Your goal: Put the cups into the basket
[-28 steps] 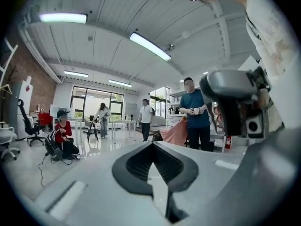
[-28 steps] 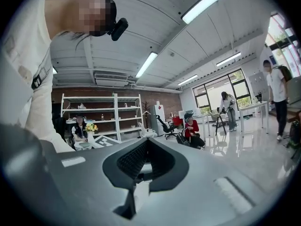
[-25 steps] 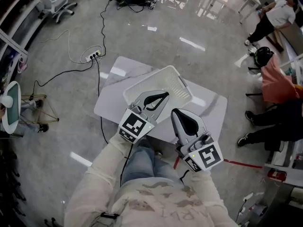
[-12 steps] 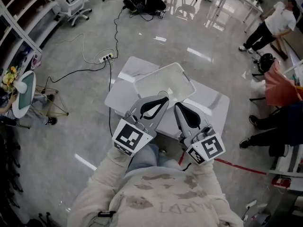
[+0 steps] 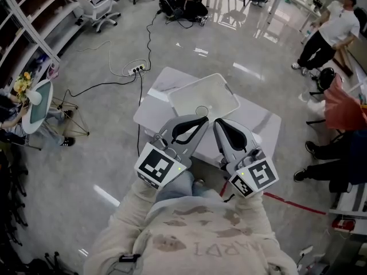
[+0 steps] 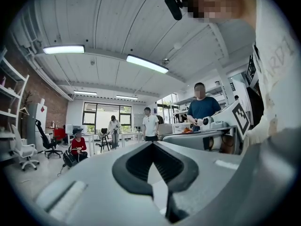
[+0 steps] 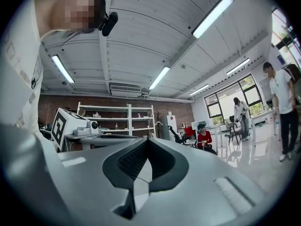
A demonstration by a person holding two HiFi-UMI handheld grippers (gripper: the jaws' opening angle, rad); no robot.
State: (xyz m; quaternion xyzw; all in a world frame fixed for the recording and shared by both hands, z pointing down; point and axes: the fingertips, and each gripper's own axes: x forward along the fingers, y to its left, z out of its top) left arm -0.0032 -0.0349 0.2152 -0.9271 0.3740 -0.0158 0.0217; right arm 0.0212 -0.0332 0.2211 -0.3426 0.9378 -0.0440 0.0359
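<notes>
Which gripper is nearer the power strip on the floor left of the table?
Left. The left gripper is held over the table's near side, on the side toward the power strip. The right gripper is beside it, farther from the strip.

Two grippers are counted, the left gripper (image 5: 200, 120) and the right gripper (image 5: 220, 123), over one table (image 5: 157, 100) on which one basket (image 5: 204, 94) is carried. On the floor beyond, two office chairs (image 5: 97, 7) and one power strip (image 5: 136, 69) are seen.
</notes>
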